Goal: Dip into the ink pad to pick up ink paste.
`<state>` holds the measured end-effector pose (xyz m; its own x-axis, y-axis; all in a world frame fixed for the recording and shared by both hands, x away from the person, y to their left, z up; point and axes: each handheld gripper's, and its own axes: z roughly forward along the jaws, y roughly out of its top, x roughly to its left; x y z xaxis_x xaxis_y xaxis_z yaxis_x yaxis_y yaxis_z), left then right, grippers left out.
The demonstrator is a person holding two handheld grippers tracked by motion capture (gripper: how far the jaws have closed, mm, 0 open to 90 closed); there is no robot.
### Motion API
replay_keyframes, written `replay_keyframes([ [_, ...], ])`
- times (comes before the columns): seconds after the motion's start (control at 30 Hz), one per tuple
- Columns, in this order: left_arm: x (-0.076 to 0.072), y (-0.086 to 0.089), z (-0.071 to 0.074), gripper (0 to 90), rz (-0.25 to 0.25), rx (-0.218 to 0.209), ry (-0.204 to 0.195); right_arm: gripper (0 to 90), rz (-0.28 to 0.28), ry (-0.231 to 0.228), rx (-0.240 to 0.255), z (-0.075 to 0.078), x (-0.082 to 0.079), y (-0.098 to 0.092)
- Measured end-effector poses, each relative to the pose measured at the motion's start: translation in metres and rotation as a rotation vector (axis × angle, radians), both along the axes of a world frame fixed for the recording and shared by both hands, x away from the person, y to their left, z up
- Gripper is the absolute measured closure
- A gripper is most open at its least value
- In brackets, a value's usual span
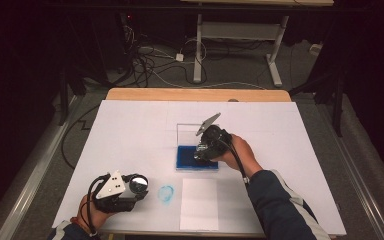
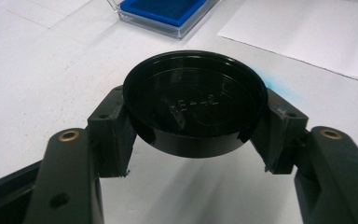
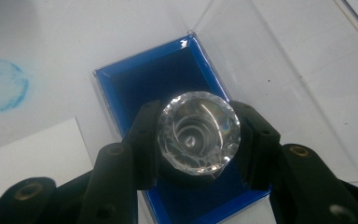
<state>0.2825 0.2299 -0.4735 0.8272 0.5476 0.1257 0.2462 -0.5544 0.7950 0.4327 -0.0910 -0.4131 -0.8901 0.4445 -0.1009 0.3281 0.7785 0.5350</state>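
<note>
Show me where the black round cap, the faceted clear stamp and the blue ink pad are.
black round cap [image 2: 195,102], left gripper view, centre of its face.
faceted clear stamp [image 3: 198,132], right gripper view, middle of its clear top.
blue ink pad [image 3: 142,86], right gripper view, bare blue surface.

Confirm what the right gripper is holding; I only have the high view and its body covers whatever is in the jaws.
Observer: The right gripper is shut on a clear faceted stamp, seen in its own view.
Operator: Is it over the ink pad?
Observer: Yes, the stamp sits above the blue ink pad, inside its clear case.
Operator: And the left one?
Observer: The left gripper is shut on a round black cap, with faint raised lettering inside it.
</note>
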Motion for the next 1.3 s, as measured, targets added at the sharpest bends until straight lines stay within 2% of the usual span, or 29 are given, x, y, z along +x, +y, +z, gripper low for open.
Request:
replay_keyframes([
  [0.13, -0.0001, -0.0005, -0.0001, 36.5, 0.000, 0.000, 0.001, 56.6, -0.003, 0.000, 0.014, -0.0019, 0.0003, -0.0014],
  [0.23, -0.0005, -0.0012, 0.0000, 36.5, 0.002, 0.003, -0.002, 56.7, -0.015, 0.016, 0.026, -0.0027, 0.0011, -0.0023],
  [0.43, -0.0007, -0.0015, -0.0001, 36.6, 0.000, 0.003, -0.004, 56.7, -0.012, 0.004, 0.022, -0.0031, 0.0000, -0.0019],
  [0.6, -0.0005, -0.0015, -0.0002, 36.5, -0.001, 0.004, -0.002, 56.8, -0.006, -0.009, -0.001, -0.0023, -0.0024, 0.0002],
  [0.73, -0.0008, -0.0019, 0.0001, 36.6, 0.009, 0.012, -0.011, 56.7, -0.007, 0.009, 0.018, -0.0027, 0.0008, -0.0025],
  [1.3, -0.0017, -0.0018, 0.0008, 36.6, 0.004, 0.008, -0.011, 56.7, -0.028, 0.016, 0.028, -0.0043, -0.0006, -0.0023],
])
